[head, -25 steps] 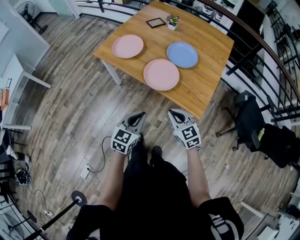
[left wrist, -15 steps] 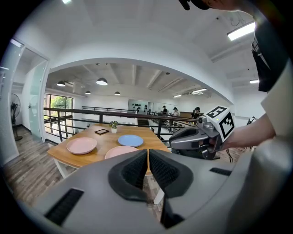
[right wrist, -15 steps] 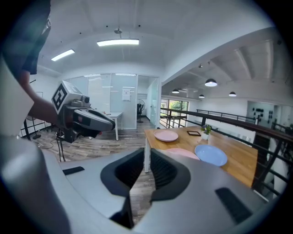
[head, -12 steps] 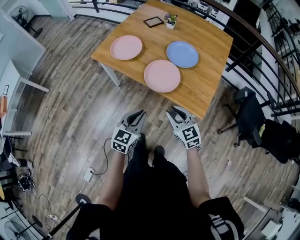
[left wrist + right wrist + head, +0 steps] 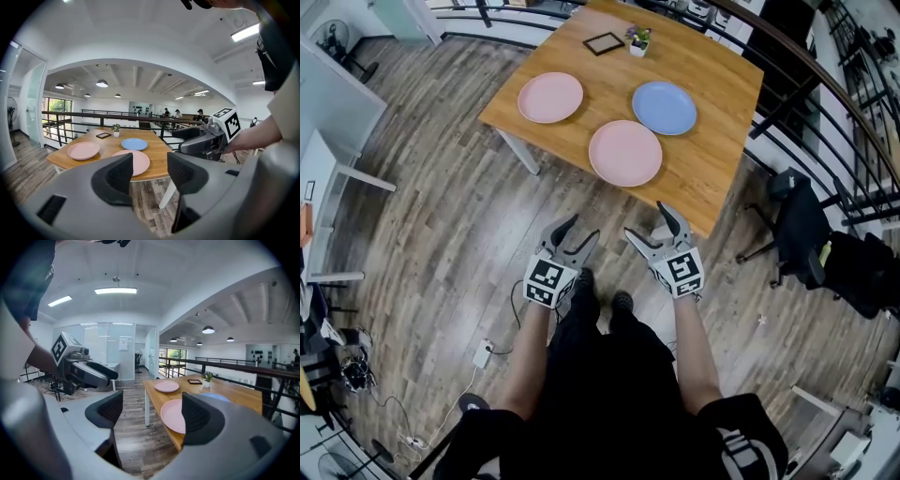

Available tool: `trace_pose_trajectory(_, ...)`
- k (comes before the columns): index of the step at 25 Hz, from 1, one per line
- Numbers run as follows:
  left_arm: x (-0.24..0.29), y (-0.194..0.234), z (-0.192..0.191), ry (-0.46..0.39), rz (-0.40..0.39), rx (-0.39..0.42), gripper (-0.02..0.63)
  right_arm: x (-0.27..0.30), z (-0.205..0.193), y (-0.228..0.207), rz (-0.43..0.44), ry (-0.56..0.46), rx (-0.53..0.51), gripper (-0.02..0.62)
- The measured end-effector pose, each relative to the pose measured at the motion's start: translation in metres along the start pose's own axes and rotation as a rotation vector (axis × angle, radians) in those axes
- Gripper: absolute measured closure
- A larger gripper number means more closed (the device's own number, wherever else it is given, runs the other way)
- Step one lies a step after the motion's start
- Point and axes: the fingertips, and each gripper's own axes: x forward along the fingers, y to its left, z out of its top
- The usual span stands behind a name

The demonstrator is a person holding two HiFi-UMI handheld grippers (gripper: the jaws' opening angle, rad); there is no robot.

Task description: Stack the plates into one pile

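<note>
Pink plates: near pink plate (image 5: 625, 153) laid by the surface's (image 5: 712, 159) front edge, far pink plate (image 5: 550, 97) by its left corner.
Blue plate (image 5: 665, 108): set mid-surface — touching neither.
Left gripper (image 5: 583, 226): fingers opening, empty.
Right gripper (image 5: 645, 220): fingers opening, empty.

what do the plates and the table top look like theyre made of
Far-left pink plate, near pink plate and blue plate: even pastel colour, matte, no glare; probably plastic or melamine, though matte-glazed ceramic is possible. Table top: warm brown with visible grain lines, so wood or wood veneer, with a low sheen.
</note>
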Motion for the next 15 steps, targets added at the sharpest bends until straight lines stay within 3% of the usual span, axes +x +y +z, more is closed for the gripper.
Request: trace_pose_trajectory(15,0.015,0.053,0.002,0.009,-0.055,0.017,0.367,0.040,-0.001,-0.004,-0.061,0.133,-0.026,0.253)
